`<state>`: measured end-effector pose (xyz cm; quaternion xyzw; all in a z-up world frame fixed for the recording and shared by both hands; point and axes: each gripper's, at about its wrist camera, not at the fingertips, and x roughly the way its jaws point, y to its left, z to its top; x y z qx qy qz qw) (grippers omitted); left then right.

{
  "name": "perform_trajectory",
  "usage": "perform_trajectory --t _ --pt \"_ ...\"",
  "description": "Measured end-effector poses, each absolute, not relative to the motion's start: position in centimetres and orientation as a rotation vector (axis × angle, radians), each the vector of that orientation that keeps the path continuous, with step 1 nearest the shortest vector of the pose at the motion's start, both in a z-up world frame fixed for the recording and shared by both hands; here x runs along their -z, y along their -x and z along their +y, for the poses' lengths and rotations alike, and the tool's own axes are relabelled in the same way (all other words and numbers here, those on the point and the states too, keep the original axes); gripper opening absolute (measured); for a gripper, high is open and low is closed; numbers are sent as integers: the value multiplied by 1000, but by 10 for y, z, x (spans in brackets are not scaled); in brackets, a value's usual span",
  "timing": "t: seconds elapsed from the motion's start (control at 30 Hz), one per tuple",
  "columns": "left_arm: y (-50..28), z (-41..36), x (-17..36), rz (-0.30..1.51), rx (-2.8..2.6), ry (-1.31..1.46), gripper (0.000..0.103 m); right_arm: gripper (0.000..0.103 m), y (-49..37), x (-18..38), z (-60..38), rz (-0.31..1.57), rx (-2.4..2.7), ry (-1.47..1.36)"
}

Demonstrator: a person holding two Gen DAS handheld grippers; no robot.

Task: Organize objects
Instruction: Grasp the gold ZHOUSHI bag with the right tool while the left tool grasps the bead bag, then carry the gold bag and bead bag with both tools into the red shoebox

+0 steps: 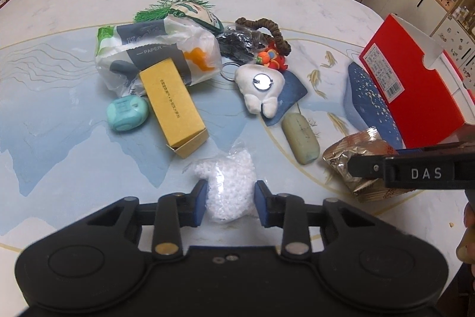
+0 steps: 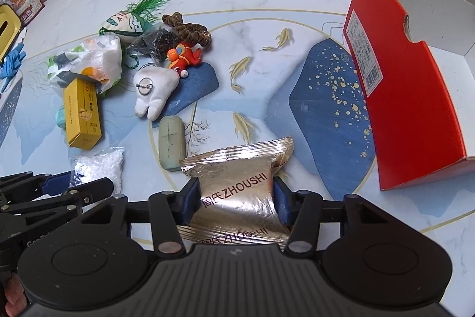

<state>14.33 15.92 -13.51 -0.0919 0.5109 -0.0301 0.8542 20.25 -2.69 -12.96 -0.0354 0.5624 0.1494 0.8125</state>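
Foil packet (image 2: pixel 237 192): on the tabletop (image 2: pixel 267 5) near the red box (image 2: pixel 409 109), pinched between your right gripper's (image 2: pixel 236 202) fingers. Bead bag (image 1: pixel 228 186): between your left gripper's (image 1: pixel 230 202) fingers, which touch its sides; firm grip uncertain.

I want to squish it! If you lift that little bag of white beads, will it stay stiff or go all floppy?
Probably floppy: the bag of white beads is thin clear plastic, lumpy with loose beads. It likely sags around the left gripper fingers and seems light.
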Motion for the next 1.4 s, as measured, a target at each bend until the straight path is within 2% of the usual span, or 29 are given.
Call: perform_trajectory --t 0.23,0.93,1.4 --pt "-141 161 130 1071 96 215 28 51 -196 114 -26 1185 -326 92" --pt "-135 174 93 1011 167 251 27 51 -180 76 -3 1194 -420 154" --pt "-171 128 39 941 270 181 27 51 -208 15 -72 1069 -372 97"
